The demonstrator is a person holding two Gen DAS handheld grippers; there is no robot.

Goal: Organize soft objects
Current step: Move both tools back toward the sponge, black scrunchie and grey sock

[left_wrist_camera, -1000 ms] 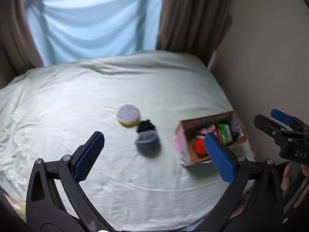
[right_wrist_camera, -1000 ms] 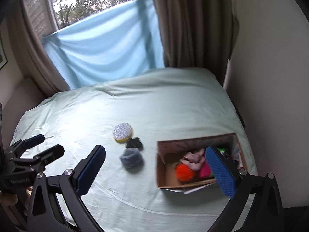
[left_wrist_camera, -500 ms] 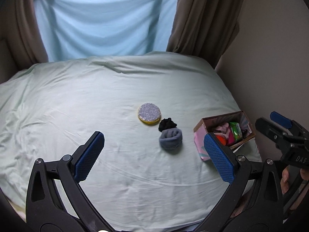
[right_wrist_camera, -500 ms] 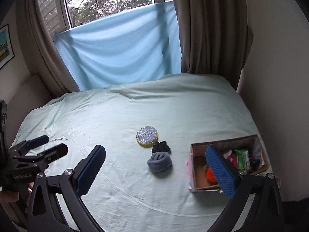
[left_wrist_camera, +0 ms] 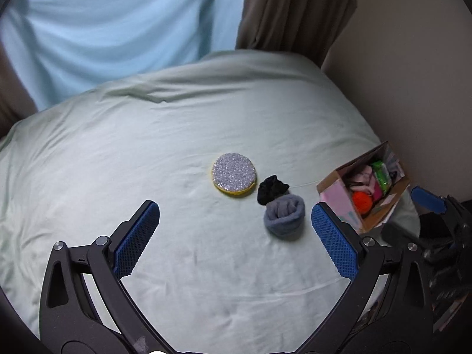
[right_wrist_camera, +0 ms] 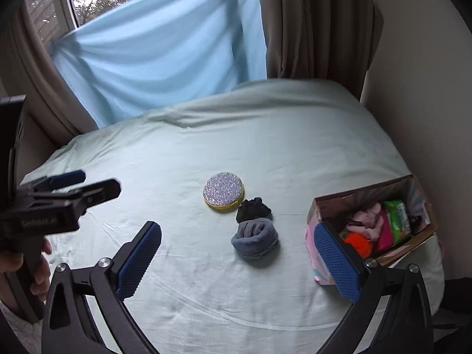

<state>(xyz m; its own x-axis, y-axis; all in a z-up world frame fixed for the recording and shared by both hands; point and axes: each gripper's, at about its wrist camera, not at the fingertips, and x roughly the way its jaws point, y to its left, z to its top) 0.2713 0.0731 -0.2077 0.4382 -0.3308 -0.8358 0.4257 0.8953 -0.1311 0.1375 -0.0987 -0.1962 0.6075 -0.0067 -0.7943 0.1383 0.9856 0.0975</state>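
On the pale green bed lie a round silver-and-yellow sponge (left_wrist_camera: 234, 174) (right_wrist_camera: 223, 188), a small black sock bundle (left_wrist_camera: 271, 192) (right_wrist_camera: 253, 209) and a rolled grey-blue sock (left_wrist_camera: 285, 217) (right_wrist_camera: 255, 237), close together. A cardboard box (left_wrist_camera: 339, 197) (right_wrist_camera: 320, 206) at the bed's right edge holds an orange ball (right_wrist_camera: 357, 242), pink cloth and a green pack. My left gripper (left_wrist_camera: 234, 236) is open and empty above the bed, short of the socks. My right gripper (right_wrist_camera: 236, 258) is open and empty, with the grey sock between its fingers' line of sight.
A beige wall (right_wrist_camera: 419, 88) runs along the bed's right side, close behind the box. Brown curtains (right_wrist_camera: 312, 23) and a light blue sheet (right_wrist_camera: 159, 47) hang behind the bed. The other gripper shows in each view's edge, the left one (right_wrist_camera: 67, 190) and the right one (left_wrist_camera: 430, 203).
Both views have shifted and come closer to the bed; the sponge and socks now sit larger and more central. The objects themselves have not moved. Both grippers stay open.
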